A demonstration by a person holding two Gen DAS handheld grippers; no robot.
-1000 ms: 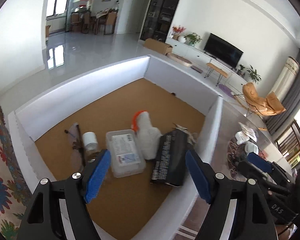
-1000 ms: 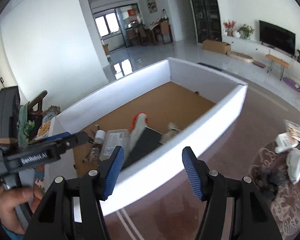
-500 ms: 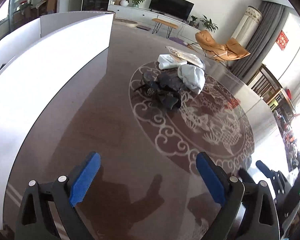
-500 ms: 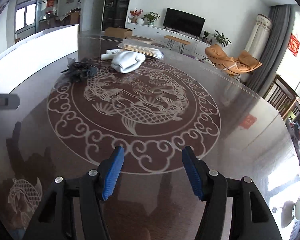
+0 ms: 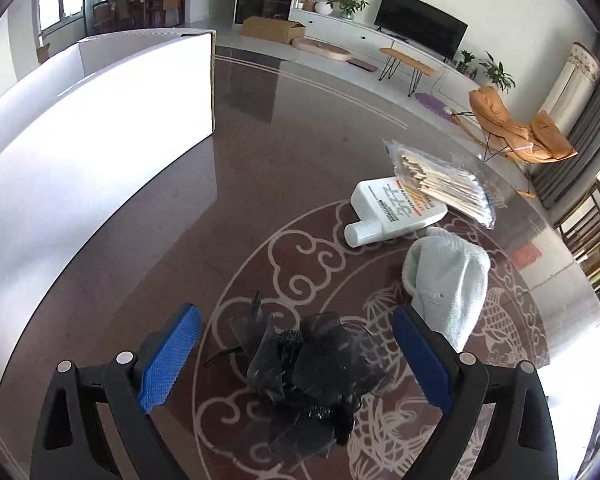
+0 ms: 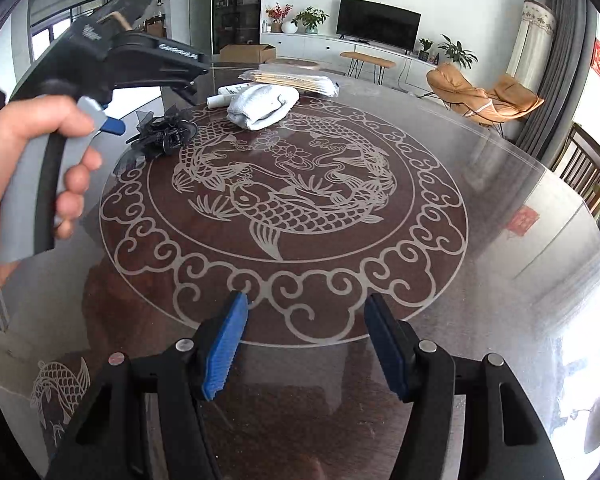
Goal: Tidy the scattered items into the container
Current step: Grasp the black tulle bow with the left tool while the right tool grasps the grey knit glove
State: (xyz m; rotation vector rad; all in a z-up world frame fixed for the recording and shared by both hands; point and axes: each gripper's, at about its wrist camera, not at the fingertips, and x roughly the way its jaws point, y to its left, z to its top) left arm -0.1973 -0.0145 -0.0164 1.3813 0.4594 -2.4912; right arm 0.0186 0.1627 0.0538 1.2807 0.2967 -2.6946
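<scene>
A black mesh hair bow (image 5: 312, 372) lies on the glass table top, and my left gripper (image 5: 296, 314) stands open wide just above it, one blue pad on each side, neither touching. Beyond it lie a folded white towel (image 5: 444, 276), a white bottle (image 5: 396, 210) on its side and a clear pack of wooden sticks (image 5: 444, 180). The white container (image 5: 100, 120) stands at the left. My right gripper (image 6: 307, 300) is open over bare glass with nothing between its fingers. From there the bow (image 6: 164, 136) and towel (image 6: 262, 104) lie far off.
A hand (image 6: 40, 152) grips the left tool's handle at the left of the right wrist view. The round table (image 6: 500, 240) has a carved fish pattern under glass. Chairs, a TV bench and a cardboard box stand in the room behind.
Both views swung away from the container's inside to the table. My left gripper opened wider and came down over the black bow. The right gripper has kept still over the last half second.
</scene>
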